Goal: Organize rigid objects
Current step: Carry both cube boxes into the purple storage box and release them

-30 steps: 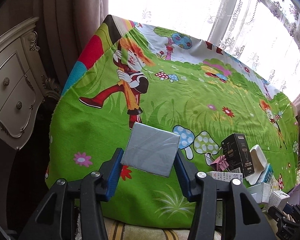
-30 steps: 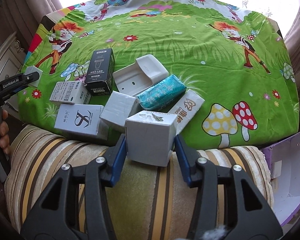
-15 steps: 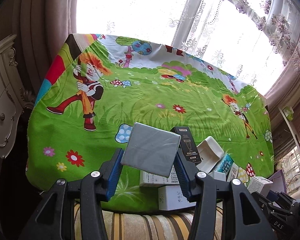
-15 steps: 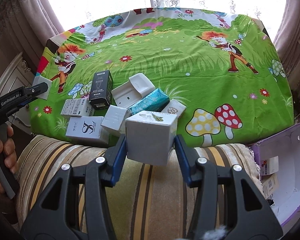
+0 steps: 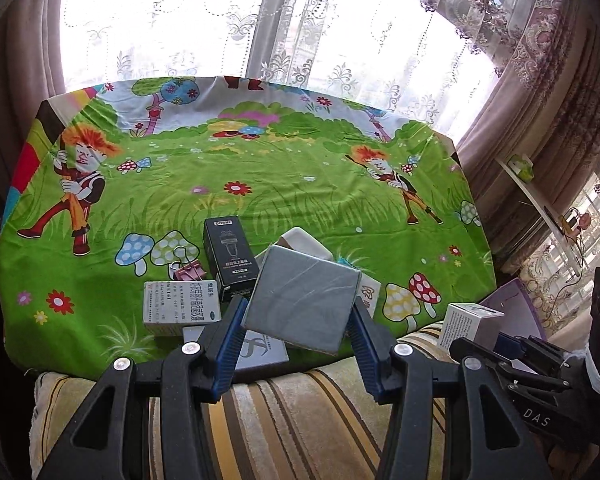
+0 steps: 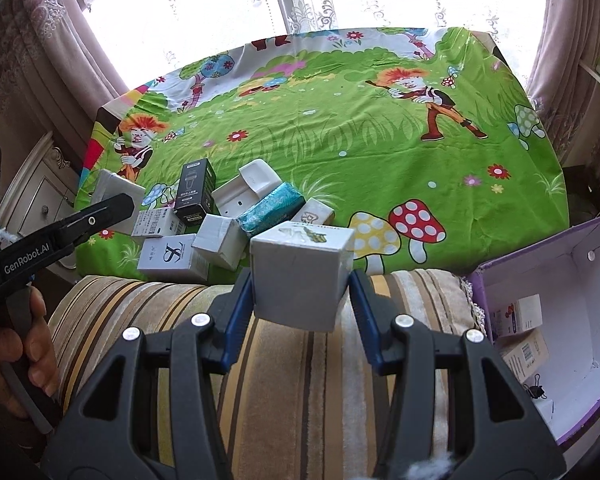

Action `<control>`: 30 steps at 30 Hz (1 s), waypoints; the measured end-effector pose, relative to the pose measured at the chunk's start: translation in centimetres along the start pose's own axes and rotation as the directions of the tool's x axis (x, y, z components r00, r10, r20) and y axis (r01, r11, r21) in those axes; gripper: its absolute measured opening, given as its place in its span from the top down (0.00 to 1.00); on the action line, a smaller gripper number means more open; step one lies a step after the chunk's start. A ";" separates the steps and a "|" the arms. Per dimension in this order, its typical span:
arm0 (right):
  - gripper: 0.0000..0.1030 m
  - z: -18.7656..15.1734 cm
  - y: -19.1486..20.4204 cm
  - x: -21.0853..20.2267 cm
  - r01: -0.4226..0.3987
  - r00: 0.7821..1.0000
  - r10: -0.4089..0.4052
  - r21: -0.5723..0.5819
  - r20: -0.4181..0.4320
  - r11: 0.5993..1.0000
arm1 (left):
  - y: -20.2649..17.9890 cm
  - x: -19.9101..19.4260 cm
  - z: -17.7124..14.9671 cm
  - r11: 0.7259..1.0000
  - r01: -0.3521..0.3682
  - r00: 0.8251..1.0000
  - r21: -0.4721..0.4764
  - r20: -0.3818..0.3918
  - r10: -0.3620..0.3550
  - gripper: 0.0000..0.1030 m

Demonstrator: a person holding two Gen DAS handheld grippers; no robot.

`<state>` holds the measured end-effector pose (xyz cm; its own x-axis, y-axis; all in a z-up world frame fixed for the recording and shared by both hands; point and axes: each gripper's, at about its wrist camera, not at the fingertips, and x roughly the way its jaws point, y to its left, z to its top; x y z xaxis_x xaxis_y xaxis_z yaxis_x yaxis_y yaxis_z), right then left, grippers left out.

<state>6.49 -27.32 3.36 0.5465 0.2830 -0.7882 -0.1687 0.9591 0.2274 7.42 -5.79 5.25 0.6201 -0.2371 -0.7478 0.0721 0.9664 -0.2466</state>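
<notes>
My left gripper [image 5: 296, 316] is shut on a flat grey box [image 5: 304, 300], held tilted above the near table edge. My right gripper [image 6: 302, 284] is shut on a white cube box [image 6: 300, 276], held over the striped cushion [image 6: 300, 360]. Loose boxes lie at the table's near left: a black box [image 6: 194, 192], a white "XS" box [image 6: 172, 258], a teal packet [image 6: 270, 208], a white tray piece [image 6: 250, 188] and small white boxes [image 6: 218, 240]. The left gripper with its grey box also shows in the right wrist view [image 6: 116, 192].
A purple open box [image 6: 556, 320] with a few small cartons inside stands at the right beside the cushion. The cartoon tablecloth [image 6: 380, 128] covers the table. A white dresser [image 6: 32, 200] stands at the left. Curtains and windows are behind.
Both grippers have pulled back from the table and swung right with their boxes still held. The purple box has come further into the right wrist view.
</notes>
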 end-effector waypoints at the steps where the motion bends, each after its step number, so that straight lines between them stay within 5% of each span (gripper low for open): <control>1: 0.49 -0.1 -0.4 -0.3 0.002 1.000 -0.002 0.006 0.004 1.000 | -0.7 0.1 -0.1 1.000 0.012 1.000 0.009 -0.007 -0.012 0.50; 15: 0.50 -2.4 -8.0 -4.7 0.075 0.996 -0.081 0.128 0.044 0.989 | -10.9 1.2 -3.1 0.969 0.194 0.977 0.155 -0.119 -0.176 0.50; 30: 0.49 -5.3 -18.6 -10.4 0.278 0.948 -0.311 0.312 0.061 0.908 | -20.3 1.3 -6.5 0.877 0.372 0.922 0.304 -0.225 -0.314 0.50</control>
<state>-0.42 -48.19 4.30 0.6205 -0.0293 -0.7837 0.2547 0.9527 0.1660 1.72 -26.41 5.27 0.3734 -0.5442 -0.7513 0.5320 0.7891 -0.3072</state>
